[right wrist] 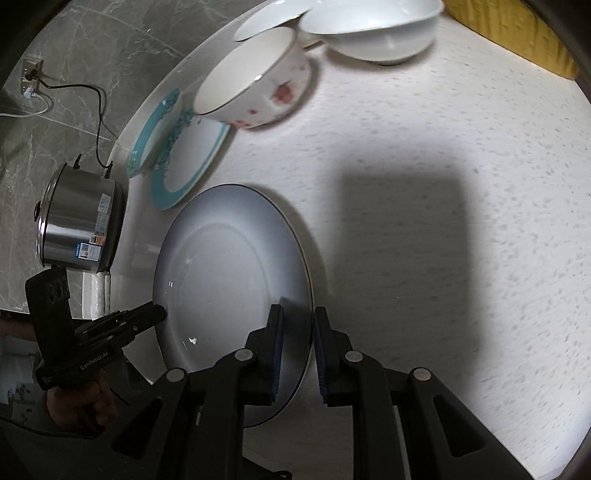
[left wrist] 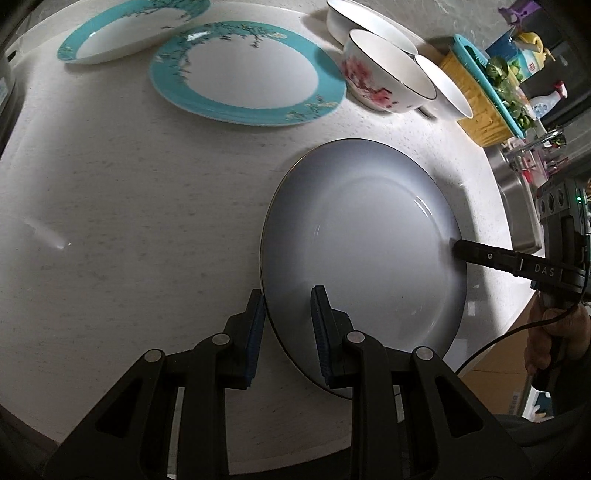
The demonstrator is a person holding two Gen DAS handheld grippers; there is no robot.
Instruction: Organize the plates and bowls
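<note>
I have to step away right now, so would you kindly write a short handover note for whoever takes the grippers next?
Left gripper: shut on the near-left rim of the grey plate.
Right gripper: shut on the opposite rim of the same plate, which is carried between both above the counter.
Elsewhere: two teal-rimmed plates overlap at the back; the floral bowl and two white bowls stand loosely beside them.
Done: nothing looks stacked yet.
Left: set the grey plate down with the plates, probably; then nest the bowls.
</note>
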